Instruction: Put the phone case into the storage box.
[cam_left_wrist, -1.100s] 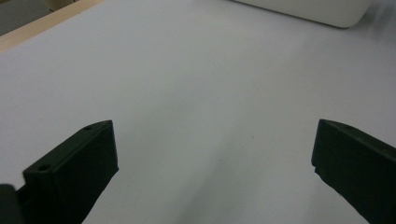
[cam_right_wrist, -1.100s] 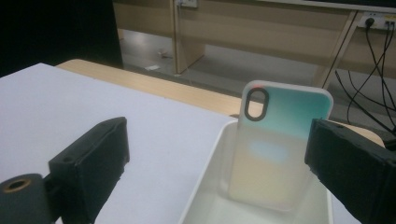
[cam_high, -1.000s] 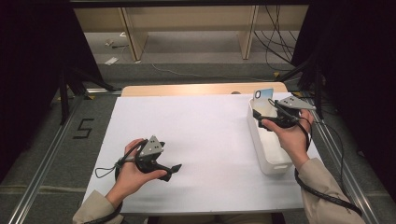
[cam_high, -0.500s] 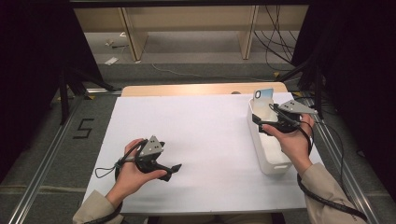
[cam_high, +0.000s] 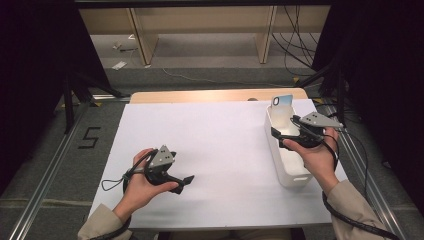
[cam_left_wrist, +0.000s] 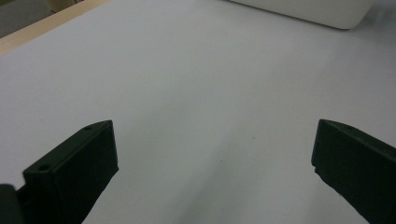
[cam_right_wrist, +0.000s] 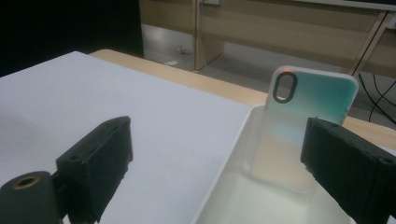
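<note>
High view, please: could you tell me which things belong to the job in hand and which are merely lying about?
In the job: phone case, white bin, right gripper.
Lying about: left gripper, idle on the white table cover; scraps on floor.

Both grippers (left (cam_high: 187, 180), right (cam_high: 278, 137)) agape

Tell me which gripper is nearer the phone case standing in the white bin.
Right. The right gripper hovers over the white bin, open, just short of the phone case. The left gripper rests far across the table.
</note>
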